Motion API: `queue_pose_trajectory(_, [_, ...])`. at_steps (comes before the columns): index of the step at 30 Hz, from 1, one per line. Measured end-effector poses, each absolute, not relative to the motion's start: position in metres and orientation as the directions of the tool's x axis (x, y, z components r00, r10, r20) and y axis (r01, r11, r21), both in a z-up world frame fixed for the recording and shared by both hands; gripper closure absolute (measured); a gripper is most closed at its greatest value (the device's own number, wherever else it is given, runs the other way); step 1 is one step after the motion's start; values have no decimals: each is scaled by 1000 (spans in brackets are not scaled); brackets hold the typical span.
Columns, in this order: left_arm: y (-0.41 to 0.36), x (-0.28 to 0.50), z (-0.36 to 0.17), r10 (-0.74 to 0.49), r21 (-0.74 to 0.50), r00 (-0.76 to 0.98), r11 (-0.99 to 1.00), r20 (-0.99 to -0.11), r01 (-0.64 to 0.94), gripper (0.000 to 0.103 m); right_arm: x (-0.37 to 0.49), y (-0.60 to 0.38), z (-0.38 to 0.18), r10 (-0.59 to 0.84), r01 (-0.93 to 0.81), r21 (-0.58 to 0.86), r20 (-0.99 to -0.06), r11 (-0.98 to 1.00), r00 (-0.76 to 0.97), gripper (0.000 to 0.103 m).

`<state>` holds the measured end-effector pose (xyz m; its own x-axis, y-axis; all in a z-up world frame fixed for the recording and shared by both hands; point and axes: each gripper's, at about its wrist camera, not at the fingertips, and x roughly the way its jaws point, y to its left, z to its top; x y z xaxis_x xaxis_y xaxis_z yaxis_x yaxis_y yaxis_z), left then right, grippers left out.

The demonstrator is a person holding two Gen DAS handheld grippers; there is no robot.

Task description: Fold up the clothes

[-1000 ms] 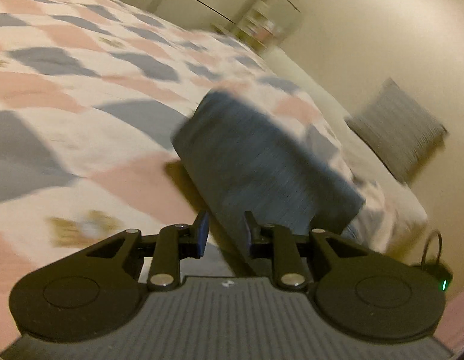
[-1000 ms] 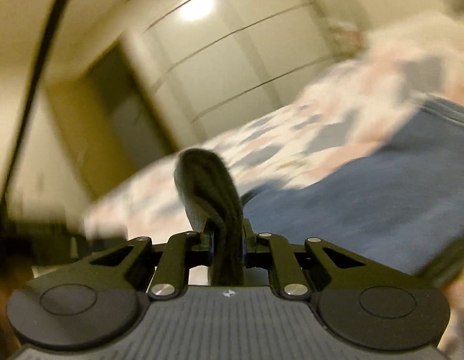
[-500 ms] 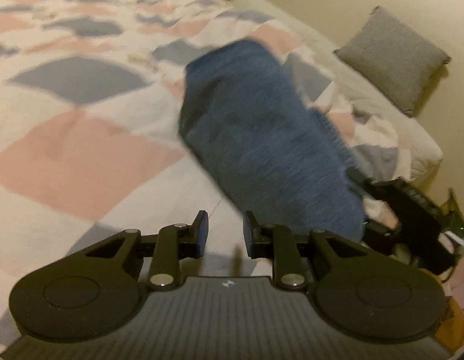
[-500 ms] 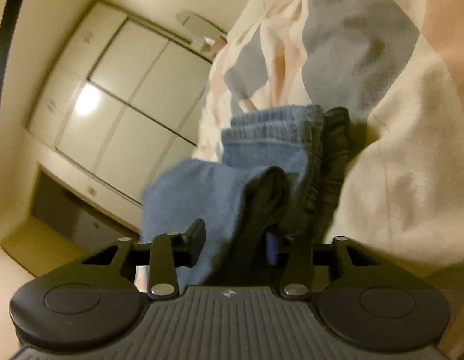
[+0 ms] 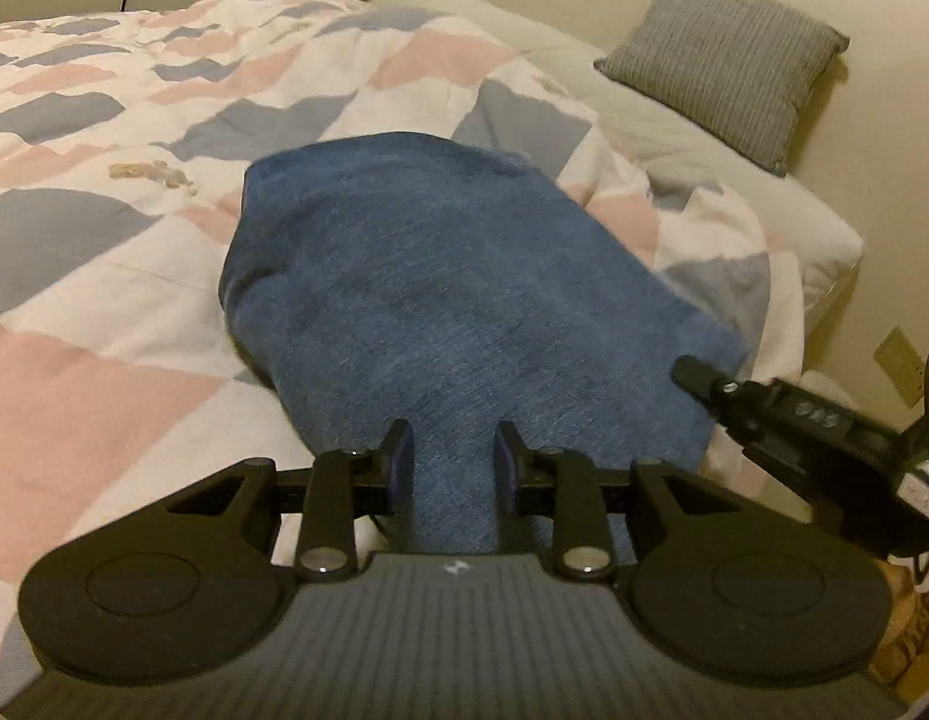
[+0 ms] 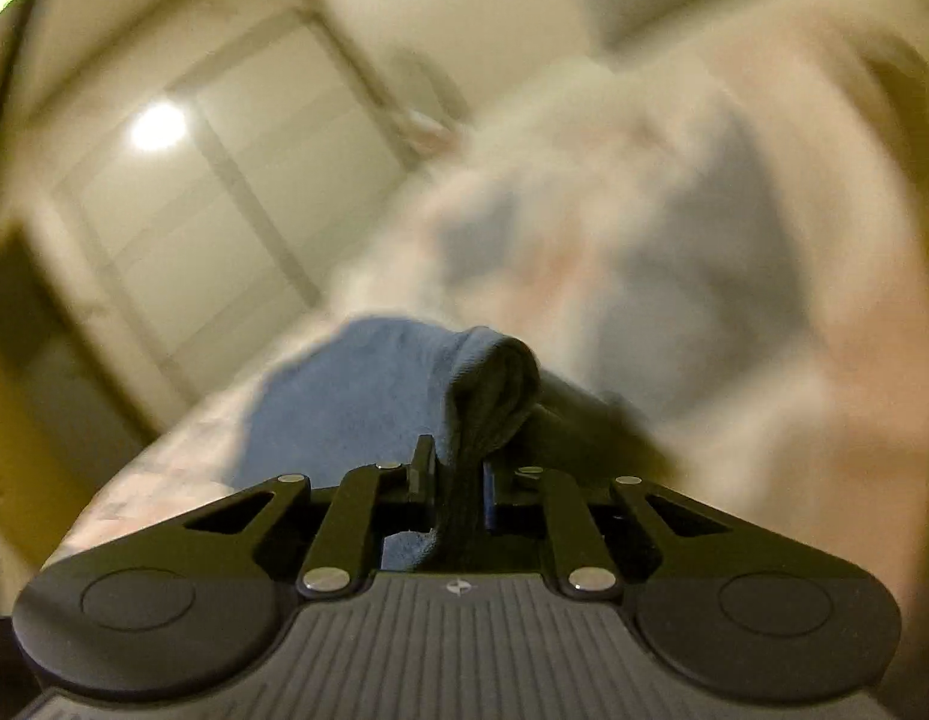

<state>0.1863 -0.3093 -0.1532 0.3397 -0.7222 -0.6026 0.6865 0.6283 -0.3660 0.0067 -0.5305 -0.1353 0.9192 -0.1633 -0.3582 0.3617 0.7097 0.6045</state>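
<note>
Blue-padded jaws of the left gripper [image 5: 451,459] are opening over the blue garment [image 5: 440,300], their pads clear of the cloth. The right gripper [image 6: 455,474] is closing, pinching the garment's dark folded edge (view blurred). It lies on the patchwork quilt [image 5: 104,276], a grey pillow [image 5: 722,54] beyond.

A: What's on the bed?
B: A quilt [image 5: 104,252] with pink and grey patches, and a grey striped pillow [image 5: 725,60] against the wall.
A: Behind it?
B: Pale wardrobe doors [image 6: 224,180].
</note>
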Motion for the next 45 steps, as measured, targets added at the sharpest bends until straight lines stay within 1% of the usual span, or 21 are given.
queue_pose_trajectory(2, [-310, 185, -152, -724, -350, 344, 622, -598, 700, 78, -1, -525, -127, -169, 325, 613, -299, 720, 939, 90])
queue_pose_trajectory(6, [-315, 189, -155, -716, -340, 332, 620, -615, 707, 78, 3, -522, -134, -208, 389, 540, -365, 746, 907, 93])
queue_pose_trajectory(9, [-315, 185, -155, -705, -313, 339, 622, -623, 718, 79, 1, -532, -154, -215, 434, 593, -405, 679, 889, 93])
queue_pose_trajectory(12, [-311, 183, -155, -685, -292, 354, 639, -636, 712, 79, -2, -528, -143, -219, 435, 580, -405, 689, 888, 85])
queue_pose_trajectory(13, [-310, 183, -154, -682, -289, 357, 642, -638, 710, 79, 0, -528, -138, -232, 443, 566, -407, 696, 884, 79])
queue_pose_trajectory(14, [-309, 182, -153, -678, -284, 361, 646, -640, 708, 79, 2, -527, -132, -254, 453, 546, -402, 704, 880, 63])
queue_pose_trajectory(15, [-308, 182, -151, -673, -276, 368, 650, -642, 708, 79, -1, -523, -124, -299, 475, 520, -389, 709, 871, 57])
queue_pose_trajectory(16, [-308, 182, -150, -668, -269, 372, 654, -644, 707, 79, -8, -519, -117, -349, 501, 492, -372, 711, 860, 55])
queue_pose_trajectory(19, [-308, 183, -149, -655, -260, 377, 663, -655, 702, 79, -14, -511, -99, -455, 546, 415, -305, 727, 837, 55])
queue_pose_trajectory(21, [-310, 183, -151, -647, -256, 377, 669, -663, 698, 79, -7, -505, -93, -412, 496, 372, -285, 784, 865, 60])
queue_pose_trajectory(23, [-312, 183, -153, -641, -256, 376, 674, -669, 693, 79, 7, -503, -93, -362, 447, 326, -288, 833, 886, 79])
queue_pose_trajectory(25, [-311, 184, -154, -638, -252, 374, 673, -673, 695, 78, 24, -508, -108, -354, 454, 280, -342, 846, 870, 83])
queue_pose_trajectory(26, [-311, 185, -154, -635, -248, 375, 674, -675, 696, 78, 35, -513, -118, -352, 460, 258, -372, 850, 859, 93])
queue_pose_trajectory(28, [-311, 188, -155, -632, -245, 373, 674, -679, 697, 73, 58, -523, -137, -349, 469, 213, -430, 857, 833, 97])
queue_pose_trajectory(29, [-311, 189, -155, -632, -245, 372, 674, -680, 697, 71, 58, -524, -143, -340, 464, 207, -444, 861, 829, 100])
queue_pose_trajectory(30, [-311, 190, -155, -631, -242, 374, 674, -680, 698, 71, 59, -527, -146, -333, 459, 212, -447, 863, 831, 103])
queue_pose_trajectory(34, [-315, 194, -145, -615, -170, 425, 678, -664, 715, 76, 49, -536, -151, -292, 436, 269, -444, 859, 847, 103])
queue_pose_trajectory(40, [-333, 227, -121, -659, -137, 476, 656, -582, 742, 76, 40, -535, -154, -273, 427, 308, -436, 850, 858, 103])
queue_pose_trajectory(42, [-348, 244, -128, -642, -110, 476, 656, -600, 746, 76, 39, -534, -155, -276, 427, 304, -433, 852, 858, 103])
queue_pose_trajectory(43, [-356, 254, -138, -621, -97, 469, 660, -628, 745, 72, 38, -534, -156, -274, 425, 304, -433, 853, 859, 103])
queue_pose_trajectory(45, [-369, 270, -157, -581, -73, 455, 666, -675, 742, 71, 39, -535, -157, -268, 421, 306, -435, 854, 860, 103])
